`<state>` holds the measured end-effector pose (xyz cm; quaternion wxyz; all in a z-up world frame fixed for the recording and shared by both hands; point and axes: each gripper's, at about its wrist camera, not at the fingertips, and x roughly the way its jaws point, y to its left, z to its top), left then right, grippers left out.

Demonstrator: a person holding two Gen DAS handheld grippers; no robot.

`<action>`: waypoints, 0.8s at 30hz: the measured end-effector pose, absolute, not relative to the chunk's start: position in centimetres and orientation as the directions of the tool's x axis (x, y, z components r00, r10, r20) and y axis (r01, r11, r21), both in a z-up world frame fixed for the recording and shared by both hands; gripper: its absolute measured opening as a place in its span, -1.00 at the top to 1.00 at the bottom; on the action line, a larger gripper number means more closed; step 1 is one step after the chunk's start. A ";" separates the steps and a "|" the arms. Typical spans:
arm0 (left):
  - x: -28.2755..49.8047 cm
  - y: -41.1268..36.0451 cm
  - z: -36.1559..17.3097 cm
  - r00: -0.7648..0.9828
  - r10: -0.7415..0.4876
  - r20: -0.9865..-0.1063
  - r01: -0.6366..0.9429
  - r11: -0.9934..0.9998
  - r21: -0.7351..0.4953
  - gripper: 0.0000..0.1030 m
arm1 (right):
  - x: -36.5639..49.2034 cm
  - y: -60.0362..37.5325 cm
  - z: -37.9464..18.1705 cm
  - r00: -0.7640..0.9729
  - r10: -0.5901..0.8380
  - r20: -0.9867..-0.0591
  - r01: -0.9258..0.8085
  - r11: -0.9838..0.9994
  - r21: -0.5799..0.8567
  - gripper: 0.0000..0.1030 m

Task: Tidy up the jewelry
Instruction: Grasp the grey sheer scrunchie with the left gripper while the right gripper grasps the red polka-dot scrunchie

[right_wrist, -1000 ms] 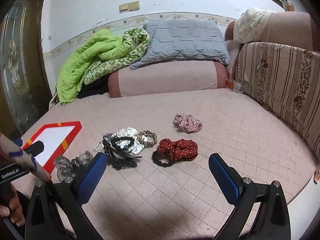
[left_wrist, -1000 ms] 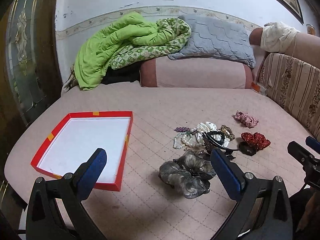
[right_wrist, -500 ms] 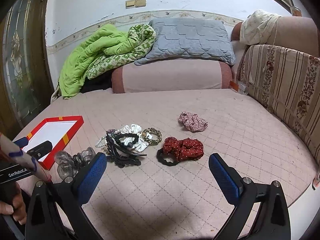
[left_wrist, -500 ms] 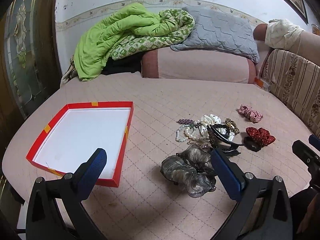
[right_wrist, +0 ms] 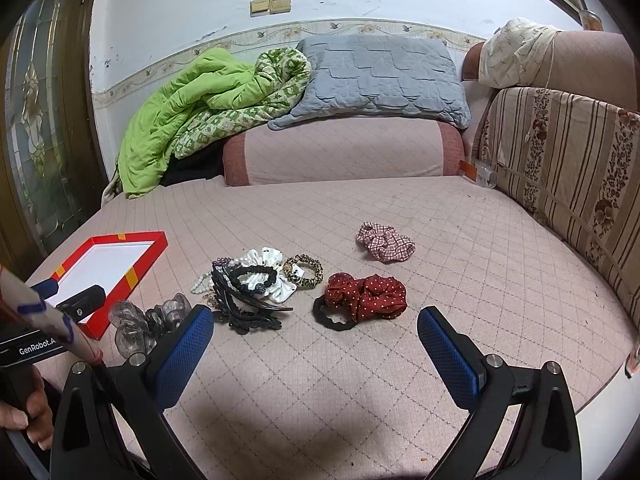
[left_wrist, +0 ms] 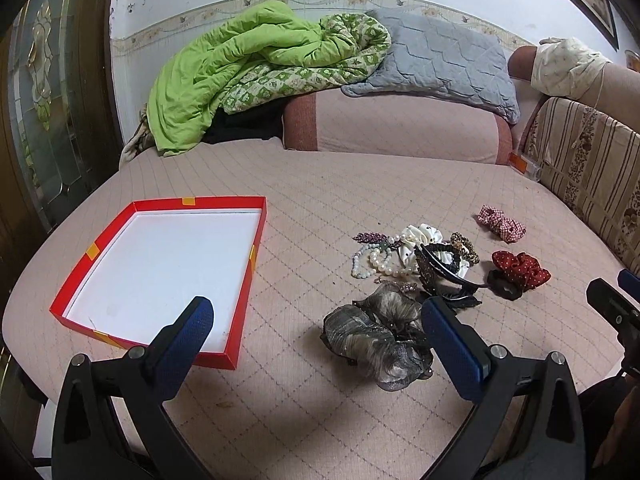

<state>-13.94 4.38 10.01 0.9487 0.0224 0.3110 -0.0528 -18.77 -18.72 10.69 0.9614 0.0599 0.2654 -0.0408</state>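
Observation:
A red box lid with a white inside (left_wrist: 160, 272) lies on the pink bed at the left; it also shows in the right wrist view (right_wrist: 116, 268). A pile of hair pieces and jewelry lies to its right: a grey scrunchie (left_wrist: 376, 336), pearl beads (left_wrist: 376, 260), a black claw clip (right_wrist: 244, 304), a white scrunchie (right_wrist: 268, 260), a leopard scrunchie (right_wrist: 303, 270), a red dotted scrunchie (right_wrist: 366, 296) and a checked scrunchie (right_wrist: 384, 242). My left gripper (left_wrist: 316, 344) is open and empty above the near bed edge. My right gripper (right_wrist: 312, 344) is open and empty, in front of the red scrunchie.
A green quilt (left_wrist: 256, 76), a grey pillow (left_wrist: 436, 64) and a pink bolster (left_wrist: 392, 128) lie at the back. A striped sofa back (right_wrist: 568, 168) borders the right side. A dark glass door (left_wrist: 44, 100) stands at the left.
Both grippers have risen and moved slightly forward, so the pile and box lid sit lower and nearer in view. Both stayed open.

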 end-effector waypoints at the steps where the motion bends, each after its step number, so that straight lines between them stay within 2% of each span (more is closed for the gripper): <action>1: -13.9 4.4 9.9 0.798 -0.088 -0.596 0.113 0.994 0.005 -1.00 | -18.8 -18.7 10.7 0.856 -0.047 -0.516 0.110 0.990 0.093 -1.00; 17: -12.9 3.8 8.7 0.753 -0.121 -0.647 0.144 0.989 -0.017 -1.00 | -18.8 -18.8 10.7 0.855 -0.042 -0.517 0.108 0.989 0.098 -1.00; 24: -11.0 1.6 6.7 0.682 -0.160 -0.713 0.207 0.978 -0.022 -1.00 | -18.8 -18.9 10.7 0.854 -0.043 -0.518 0.109 0.989 0.097 -1.00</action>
